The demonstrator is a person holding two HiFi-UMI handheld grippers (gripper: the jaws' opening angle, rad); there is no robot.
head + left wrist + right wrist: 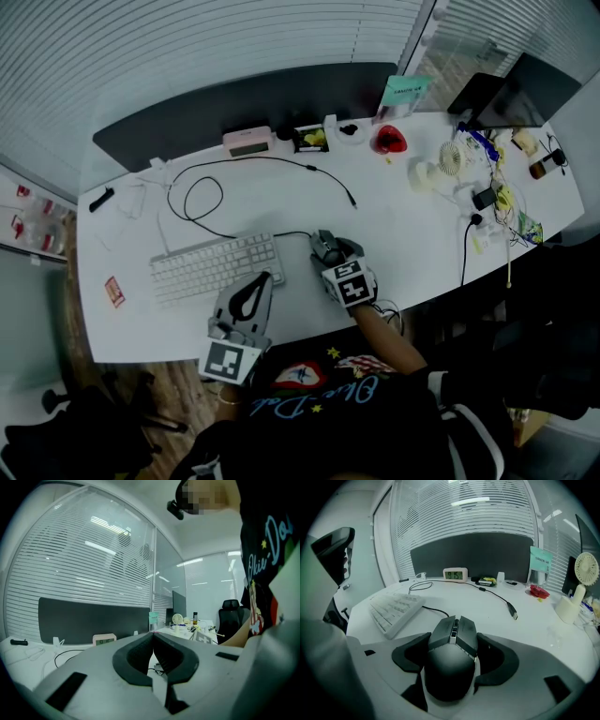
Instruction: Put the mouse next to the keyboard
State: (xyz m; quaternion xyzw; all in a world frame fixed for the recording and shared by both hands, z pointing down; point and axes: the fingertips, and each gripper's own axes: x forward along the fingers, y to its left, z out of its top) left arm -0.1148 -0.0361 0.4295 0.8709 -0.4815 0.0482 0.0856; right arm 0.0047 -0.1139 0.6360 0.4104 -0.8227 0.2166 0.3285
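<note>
The white desk (403,225) is looked down on steeply by the head view, and its whole top is taken in from well above. The left gripper view is set low at the desk's near edge and faced across it, slightly upward, toward the dark partition (93,618). The right gripper view is held close over the mouse (452,660) and faced the same way. The digital clock (455,574) is shared by all three views, the keyboard (396,609) by two.

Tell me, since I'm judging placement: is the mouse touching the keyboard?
Apart. The right gripper view shows bare table between the mouse and the keyboard.
</note>
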